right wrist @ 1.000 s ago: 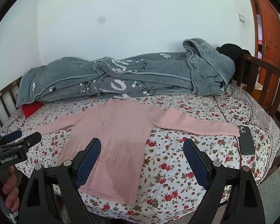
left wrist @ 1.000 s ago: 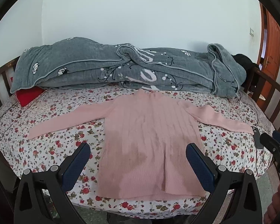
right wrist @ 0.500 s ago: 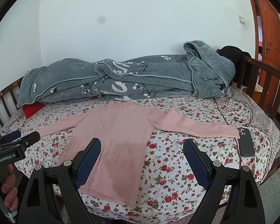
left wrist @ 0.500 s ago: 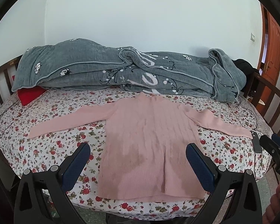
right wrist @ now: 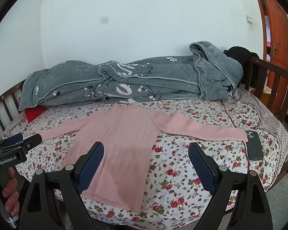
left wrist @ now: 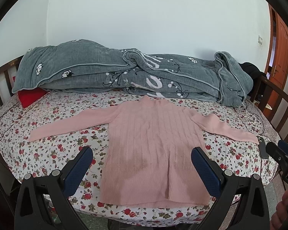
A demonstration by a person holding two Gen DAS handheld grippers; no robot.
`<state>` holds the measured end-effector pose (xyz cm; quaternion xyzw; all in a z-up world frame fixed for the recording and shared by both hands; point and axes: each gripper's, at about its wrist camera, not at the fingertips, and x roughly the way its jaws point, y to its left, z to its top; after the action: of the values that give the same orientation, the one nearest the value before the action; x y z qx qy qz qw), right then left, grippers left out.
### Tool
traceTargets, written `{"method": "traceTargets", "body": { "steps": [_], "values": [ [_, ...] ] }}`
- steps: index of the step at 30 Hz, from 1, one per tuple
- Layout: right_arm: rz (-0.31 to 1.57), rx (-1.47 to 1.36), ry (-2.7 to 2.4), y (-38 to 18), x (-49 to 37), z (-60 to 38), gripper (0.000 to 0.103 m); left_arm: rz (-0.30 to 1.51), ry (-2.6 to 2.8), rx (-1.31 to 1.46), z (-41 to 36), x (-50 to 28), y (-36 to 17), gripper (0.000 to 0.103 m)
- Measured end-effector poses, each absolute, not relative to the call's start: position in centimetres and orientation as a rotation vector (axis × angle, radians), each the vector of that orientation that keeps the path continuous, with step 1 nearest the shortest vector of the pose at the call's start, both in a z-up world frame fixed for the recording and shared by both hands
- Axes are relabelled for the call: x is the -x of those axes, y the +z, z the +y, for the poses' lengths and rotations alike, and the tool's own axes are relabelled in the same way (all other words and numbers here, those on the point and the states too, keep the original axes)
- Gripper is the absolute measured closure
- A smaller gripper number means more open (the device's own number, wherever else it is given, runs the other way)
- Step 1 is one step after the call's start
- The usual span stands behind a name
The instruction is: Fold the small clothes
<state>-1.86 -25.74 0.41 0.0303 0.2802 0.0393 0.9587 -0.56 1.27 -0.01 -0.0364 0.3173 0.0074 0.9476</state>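
Observation:
A pink ribbed sweater (left wrist: 153,143) lies flat on the floral bedsheet (left wrist: 53,149), both sleeves spread out to the sides, hem toward me. My left gripper (left wrist: 141,152) hangs open above the hem, holding nothing. In the right wrist view the same sweater (right wrist: 121,141) lies left of centre, its right sleeve (right wrist: 207,129) reaching toward a phone. My right gripper (right wrist: 146,147) is open and empty over the sweater's right side. Each gripper shows at the edge of the other's view, held in a hand.
A rolled grey quilt (left wrist: 124,76) lies along the back of the bed against the wall. A red cushion (left wrist: 29,96) sits at back left. A dark phone (right wrist: 255,144) lies by the right sleeve cuff. Wooden rails (right wrist: 268,80) border the bed; an orange door (right wrist: 276,30) stands right.
Both cameras have drifted slightly, so the bed sits a little lower in view. The sweater has not moved and both grippers stay open.

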Motion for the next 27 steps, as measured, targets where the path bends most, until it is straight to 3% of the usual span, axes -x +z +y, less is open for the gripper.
{"method": "traceTargets", "body": {
  "steps": [27],
  "values": [
    [0.568, -0.064, 0.100, 0.12, 1.80, -25.16, 0.014, 0.610, 0.024, 0.070, 1.68, 1.16, 0.31, 0.000]
  ]
}}
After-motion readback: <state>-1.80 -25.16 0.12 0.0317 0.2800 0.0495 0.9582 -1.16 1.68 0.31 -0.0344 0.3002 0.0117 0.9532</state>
